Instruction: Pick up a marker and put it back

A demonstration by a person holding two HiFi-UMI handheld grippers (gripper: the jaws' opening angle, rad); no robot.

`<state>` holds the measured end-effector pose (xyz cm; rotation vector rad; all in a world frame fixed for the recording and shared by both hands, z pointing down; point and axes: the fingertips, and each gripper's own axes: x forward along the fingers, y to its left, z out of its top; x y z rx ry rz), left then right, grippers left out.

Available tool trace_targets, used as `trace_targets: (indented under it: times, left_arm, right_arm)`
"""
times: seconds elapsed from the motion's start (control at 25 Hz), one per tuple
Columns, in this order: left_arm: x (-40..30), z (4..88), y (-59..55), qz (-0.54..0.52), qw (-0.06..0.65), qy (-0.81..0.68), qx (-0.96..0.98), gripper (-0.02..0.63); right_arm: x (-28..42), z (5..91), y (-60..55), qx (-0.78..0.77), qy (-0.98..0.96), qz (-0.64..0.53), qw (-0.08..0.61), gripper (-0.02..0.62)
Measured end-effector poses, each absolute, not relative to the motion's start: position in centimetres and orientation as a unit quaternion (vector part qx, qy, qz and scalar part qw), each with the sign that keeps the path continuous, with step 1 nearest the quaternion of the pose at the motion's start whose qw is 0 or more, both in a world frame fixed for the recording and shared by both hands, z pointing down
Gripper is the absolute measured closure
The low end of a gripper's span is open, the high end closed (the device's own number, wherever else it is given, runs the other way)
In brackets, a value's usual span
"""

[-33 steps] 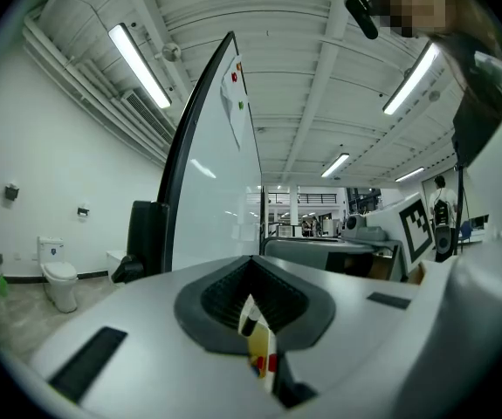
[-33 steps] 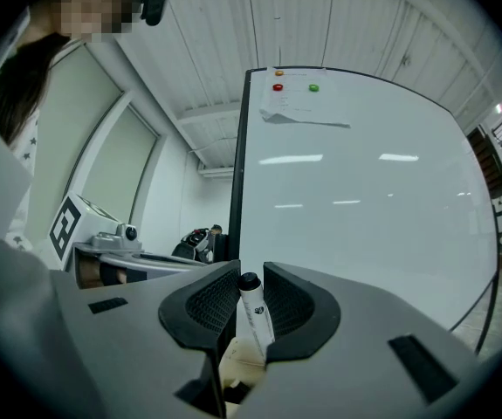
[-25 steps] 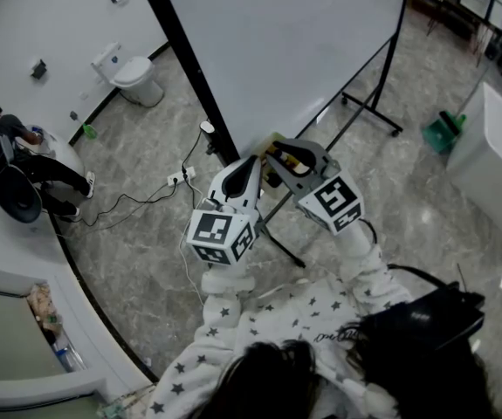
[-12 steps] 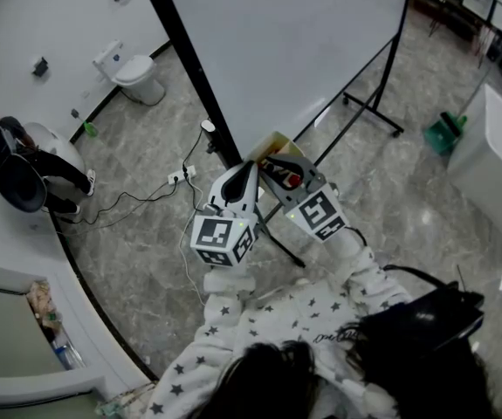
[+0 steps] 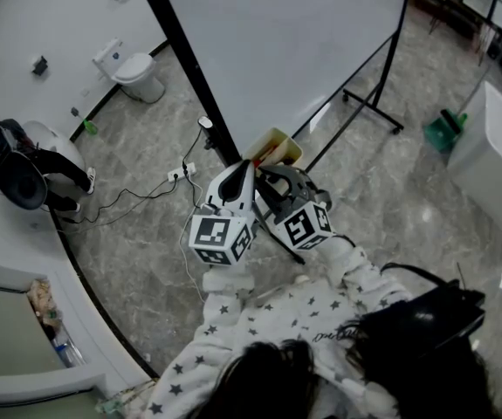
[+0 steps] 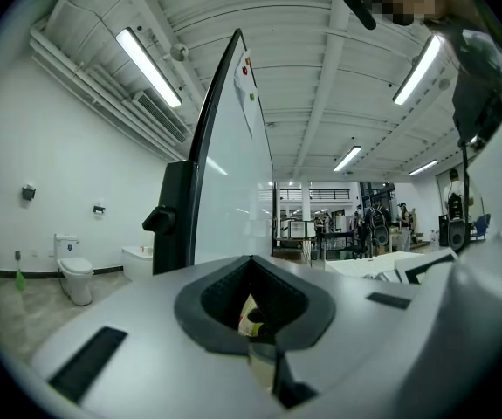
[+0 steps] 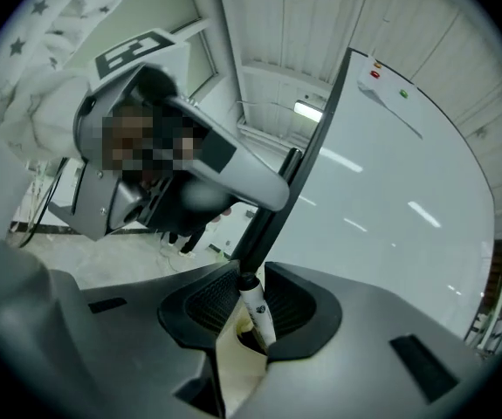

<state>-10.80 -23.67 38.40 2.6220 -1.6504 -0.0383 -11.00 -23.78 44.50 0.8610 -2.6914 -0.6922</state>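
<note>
The grey marbled floor carries the whiteboard on its wheeled stand. Left of the whiteboard stands a toilet. Cables trail near its foot.

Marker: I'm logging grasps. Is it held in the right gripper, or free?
Held: the marker stands clamped between the right gripper's jaws, black cap pointing outward.

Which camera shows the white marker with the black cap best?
The right gripper view: the white, black-capped marker stands close, gripped in the right claw. In the head view that claw covers it; the left gripper view shows none clearly.
</note>
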Motion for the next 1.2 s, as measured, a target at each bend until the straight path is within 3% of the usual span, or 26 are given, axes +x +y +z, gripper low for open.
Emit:
trace_targets:
  times: [0.52,1.2]
  left_arm:
    - [-11.0,38.5,-23.7,-0.012,0.025,-0.536,0.844,0.604]
    - [-10.5,35.7,-24.8,-0.021,0.019,-0.522,0.852,0.604]
  right_arm:
    - [-10.8,44.7,-23.7,0.284,-0.935,-0.192,0.086,0.505]
    - [-8.1,37.5,-24.5,0.252,-0.966,-0.002,-0.055,0.506]
